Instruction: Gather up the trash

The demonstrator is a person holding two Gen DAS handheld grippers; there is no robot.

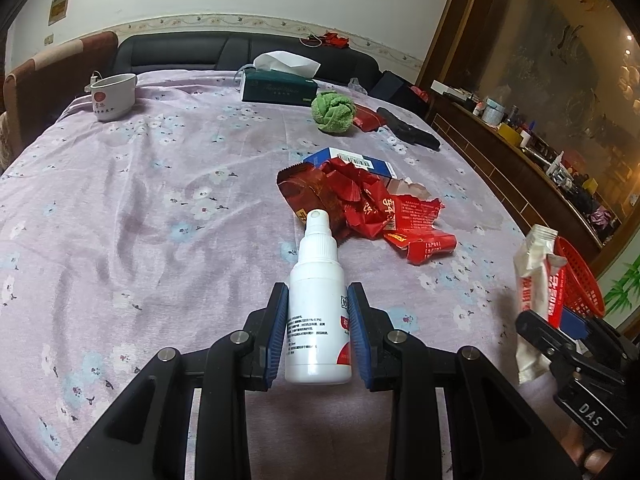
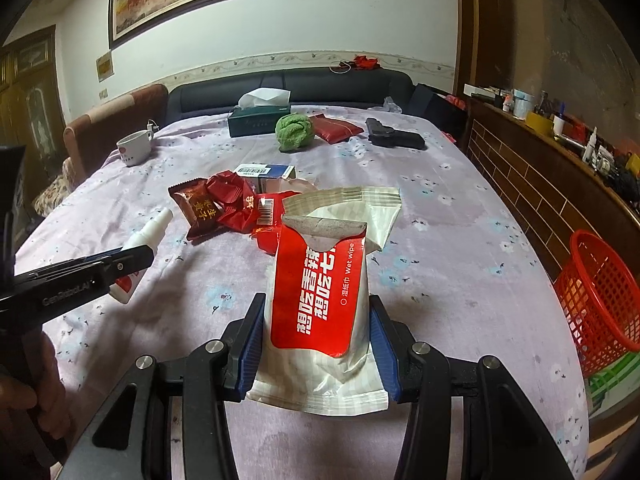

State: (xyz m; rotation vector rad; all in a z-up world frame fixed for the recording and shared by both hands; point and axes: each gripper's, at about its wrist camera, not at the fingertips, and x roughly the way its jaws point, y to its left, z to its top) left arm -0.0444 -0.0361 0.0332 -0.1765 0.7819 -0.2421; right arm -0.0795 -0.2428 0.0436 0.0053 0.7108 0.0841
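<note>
Plainly, the crumpled red-and-white wet-wipe packet (image 2: 320,300) gapes open at its top.

The left claw (image 1: 318,332) grips a white spray bottle (image 1: 318,312) between its blue pads (image 1: 278,336), nozzle pointing away over the table (image 1: 140,208) with its lilac flowered cloth. Just past the nozzle lies a heap of crumpled red wrappers (image 1: 360,204) against a blue box (image 1: 352,162). Farther off sit a green cloth ball (image 1: 333,112), a tissue box (image 1: 280,86) and a white cup (image 1: 113,96). At the right edge the right claw (image 1: 560,340) holds a wet-wipe packet (image 1: 536,292) beside a red basket (image 1: 582,280).
</note>
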